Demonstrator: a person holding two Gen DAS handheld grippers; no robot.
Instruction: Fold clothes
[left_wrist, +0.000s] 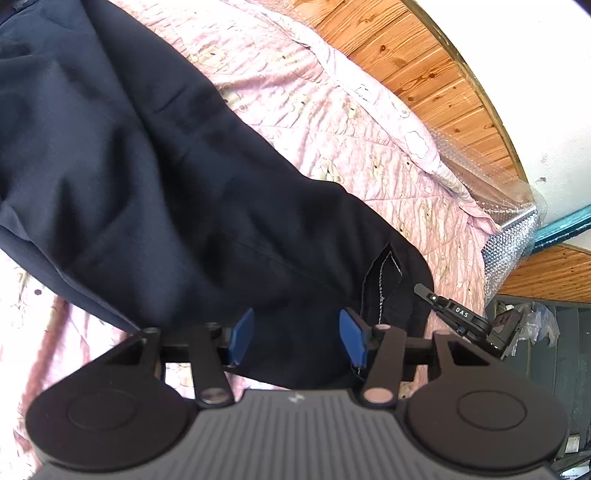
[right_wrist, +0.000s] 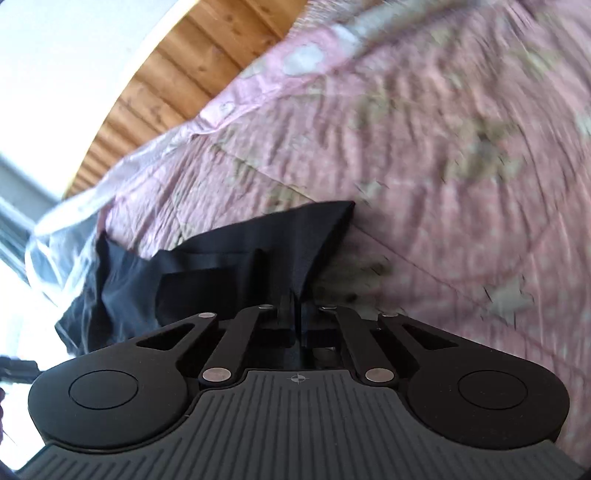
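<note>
A dark navy garment (left_wrist: 155, 177) lies spread across a pink quilted bedspread (left_wrist: 295, 85). My left gripper (left_wrist: 295, 338) is open, its blue pads (left_wrist: 242, 334) apart just above the garment's near edge, beside a pocket flap (left_wrist: 384, 280). My right gripper (right_wrist: 298, 314) is shut on a corner of the navy garment (right_wrist: 258, 251) and holds it lifted over the bedspread (right_wrist: 443, 147). The right gripper's tip (left_wrist: 448, 308) also shows in the left wrist view at the garment's right edge. The right wrist view is blurred.
A wooden plank wall (left_wrist: 424, 62) runs behind the bed. Bubble wrap (left_wrist: 509, 229) and a teal bar (left_wrist: 561, 225) sit at the bed's far corner. Clear plastic (right_wrist: 74, 221) lies along the bed's edge.
</note>
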